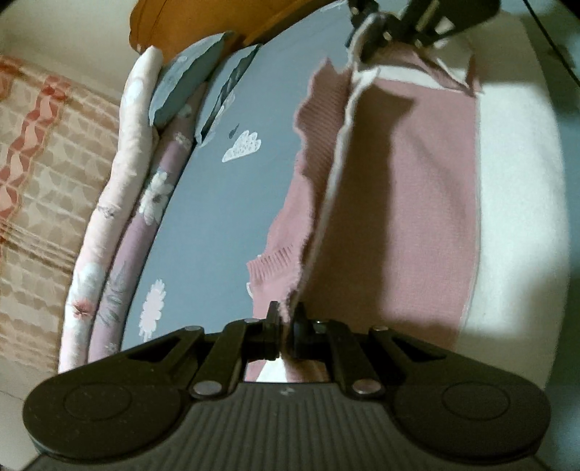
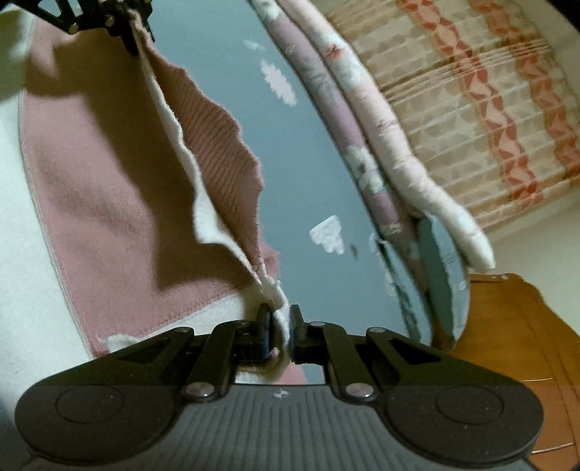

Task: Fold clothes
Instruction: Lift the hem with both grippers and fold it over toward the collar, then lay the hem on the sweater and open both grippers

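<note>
A pink and white knitted garment [image 1: 402, 188] lies on a blue-grey bed sheet [image 1: 253, 108] printed with clouds and flowers. My left gripper [image 1: 286, 319] is shut on the garment's white edge at the bottom of the left wrist view. That edge stretches taut up to my right gripper [image 1: 380, 32], which is shut on its other end. A ribbed pink hem [image 1: 319, 119] hangs off the lifted edge. In the right wrist view my right gripper [image 2: 281, 319] pinches the white edge of the garment [image 2: 94, 188], and my left gripper [image 2: 123, 29] holds it at the top left.
A rolled floral quilt [image 1: 119, 188] runs along the bed's far side, with a patterned beige and red curtain [image 1: 32, 163] behind it. Grey-blue pillows [image 1: 188, 87] and orange wooden furniture [image 2: 507, 326] stand at the bed's end. White fabric [image 1: 518, 203] lies beside the garment.
</note>
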Available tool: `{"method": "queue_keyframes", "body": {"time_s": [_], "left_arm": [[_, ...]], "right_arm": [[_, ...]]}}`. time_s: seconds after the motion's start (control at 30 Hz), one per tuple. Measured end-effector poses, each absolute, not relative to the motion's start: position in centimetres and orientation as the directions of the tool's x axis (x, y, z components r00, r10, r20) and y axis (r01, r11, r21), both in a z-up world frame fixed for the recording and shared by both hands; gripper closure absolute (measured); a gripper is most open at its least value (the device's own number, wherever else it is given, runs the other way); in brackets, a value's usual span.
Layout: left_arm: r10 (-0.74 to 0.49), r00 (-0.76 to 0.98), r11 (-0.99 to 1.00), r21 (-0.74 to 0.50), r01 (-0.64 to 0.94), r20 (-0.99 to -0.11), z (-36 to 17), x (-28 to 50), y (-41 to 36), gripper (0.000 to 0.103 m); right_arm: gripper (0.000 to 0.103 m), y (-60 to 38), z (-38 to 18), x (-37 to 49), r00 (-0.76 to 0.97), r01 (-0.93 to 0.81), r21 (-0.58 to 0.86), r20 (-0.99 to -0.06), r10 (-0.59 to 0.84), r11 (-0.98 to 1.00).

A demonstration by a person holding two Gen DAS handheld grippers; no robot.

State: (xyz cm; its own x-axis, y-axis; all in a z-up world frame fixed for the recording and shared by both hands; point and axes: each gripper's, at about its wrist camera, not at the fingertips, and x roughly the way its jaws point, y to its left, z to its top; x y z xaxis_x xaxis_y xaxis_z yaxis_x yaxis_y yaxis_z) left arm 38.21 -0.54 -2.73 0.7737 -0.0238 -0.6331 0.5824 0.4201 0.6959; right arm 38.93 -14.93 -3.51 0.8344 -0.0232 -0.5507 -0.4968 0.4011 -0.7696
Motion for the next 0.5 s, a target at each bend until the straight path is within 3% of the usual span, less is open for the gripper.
{"method": "queue_keyframes", "body": {"time_s": [0.2,0.27,0.3,0.33,0.37,0.5], "left_arm": [[-0.004,0.741,0.501,0.64,0.583,-0.672,-4.6,40.6,-0.1,0.087],[-0.007,0.745,0.529,0.63,0.569,-0.667,-4.4,40.4,0.2,0.079],[-0.014,0.75,0.537,0.628,0.563,-0.661,-4.0,40.0,0.4,0.076],[-0.02,0.755,0.545,0.626,0.557,-0.655,-3.7,39.7,0.6,0.065],[-0.03,0.767,0.553,0.629,0.547,-0.641,-3.1,39.0,0.9,0.057],[-0.046,0.813,0.595,0.637,0.489,-0.581,-0.5,35.6,2.5,0.05]], "right_arm": [[0.09,-14.7,-6.4,40.5,0.798,-0.527,-0.727,-0.601,-0.037,0.439],[0.073,-14.8,-5.8,40.3,0.805,-0.512,-0.727,-0.592,-0.04,0.457],[0.055,-14.9,-5.3,40.0,0.806,-0.509,-0.723,-0.59,-0.035,0.468],[0.041,-15.2,-4.3,39.2,0.808,-0.507,-0.711,-0.589,-0.018,0.487],[0.037,-15.6,-3.4,38.5,0.811,-0.504,-0.703,-0.585,-0.005,0.503],[0.032,-18.0,0.1,35.7,0.818,-0.476,-0.658,-0.575,0.018,0.584]]}}
